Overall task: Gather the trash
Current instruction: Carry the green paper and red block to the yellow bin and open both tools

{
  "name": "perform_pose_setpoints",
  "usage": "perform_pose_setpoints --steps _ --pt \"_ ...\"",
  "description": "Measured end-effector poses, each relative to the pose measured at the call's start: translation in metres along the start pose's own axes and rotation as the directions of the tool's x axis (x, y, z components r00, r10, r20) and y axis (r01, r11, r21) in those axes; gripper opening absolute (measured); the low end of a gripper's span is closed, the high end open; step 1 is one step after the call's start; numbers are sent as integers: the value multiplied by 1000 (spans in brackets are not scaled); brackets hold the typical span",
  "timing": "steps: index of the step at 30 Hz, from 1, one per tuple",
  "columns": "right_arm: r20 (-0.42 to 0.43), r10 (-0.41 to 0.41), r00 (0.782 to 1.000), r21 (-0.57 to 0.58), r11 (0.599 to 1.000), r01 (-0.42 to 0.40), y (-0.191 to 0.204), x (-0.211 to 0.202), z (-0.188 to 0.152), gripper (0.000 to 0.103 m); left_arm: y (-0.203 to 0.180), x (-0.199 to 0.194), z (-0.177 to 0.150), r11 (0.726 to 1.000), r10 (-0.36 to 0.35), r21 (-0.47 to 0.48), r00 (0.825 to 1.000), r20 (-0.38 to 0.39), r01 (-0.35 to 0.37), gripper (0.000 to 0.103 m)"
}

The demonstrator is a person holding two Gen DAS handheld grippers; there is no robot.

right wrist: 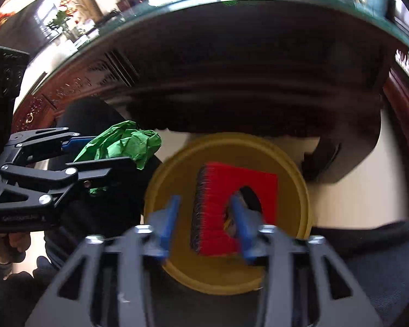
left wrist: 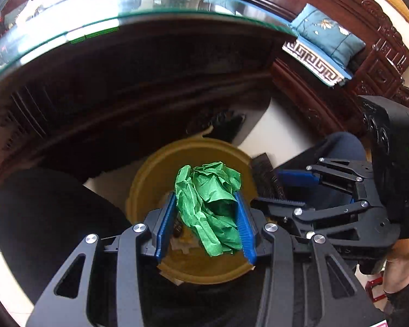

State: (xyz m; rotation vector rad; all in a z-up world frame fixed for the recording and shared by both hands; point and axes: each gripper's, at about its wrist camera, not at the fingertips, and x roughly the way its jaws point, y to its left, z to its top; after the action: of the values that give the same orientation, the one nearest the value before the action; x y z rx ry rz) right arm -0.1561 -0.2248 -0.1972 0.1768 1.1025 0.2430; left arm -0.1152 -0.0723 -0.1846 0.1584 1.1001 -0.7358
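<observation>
Dark carved wood furniture fills the room, and a glass-topped desk (left wrist: 101,21) arches over the upper part of both views, its underside in shadow. A crumpled green paper (left wrist: 210,204) is pinched between the blue pads of the left gripper (left wrist: 205,226), held above the open mouth of a yellow trash bin (left wrist: 141,190) that stands on the pale floor (left wrist: 280,133) below the desk's near edge. Some scraps lie at the bin's bottom, too dim to name. From the right wrist view the same green paper (right wrist: 125,143) shows in the left gripper (right wrist: 106,147), off to the left of the yellow trash bin (right wrist: 291,163). A red brush-like piece with a dark bristled edge and an oval hole (right wrist: 231,207) hangs over the bin's mouth; the right gripper (right wrist: 207,223) has its fingers spread, one blue pad at the hole and the other left of the piece, though blur hides whether it is touching. In the left wrist view the right gripper (left wrist: 289,190) sits just beside the bin's right rim. A teal cushion (left wrist: 327,32) rests on a carved wooden bench (left wrist: 381,54) beyond the desk's far right corner.
</observation>
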Motion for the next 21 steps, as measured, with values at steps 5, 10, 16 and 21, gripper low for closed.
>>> perform_pose_setpoints --steps 5,10,16,21 --pt "-10 20 1000 17 1000 -19 -6 2 -9 54 -4 18 -5 1000 -12 12 999 -46 13 43" --pt "-66 5 998 -7 1000 -6 -9 14 -17 54 -11 27 0 1000 -18 23 998 -66 19 43" --pt "-42 15 999 23 1000 -14 -18 7 -20 54 -17 31 2 999 -13 40 997 -78 16 43" --pt "0 12 1000 39 999 -12 -24 -6 -16 54 -20 37 1 998 -17 60 995 -100 23 45"
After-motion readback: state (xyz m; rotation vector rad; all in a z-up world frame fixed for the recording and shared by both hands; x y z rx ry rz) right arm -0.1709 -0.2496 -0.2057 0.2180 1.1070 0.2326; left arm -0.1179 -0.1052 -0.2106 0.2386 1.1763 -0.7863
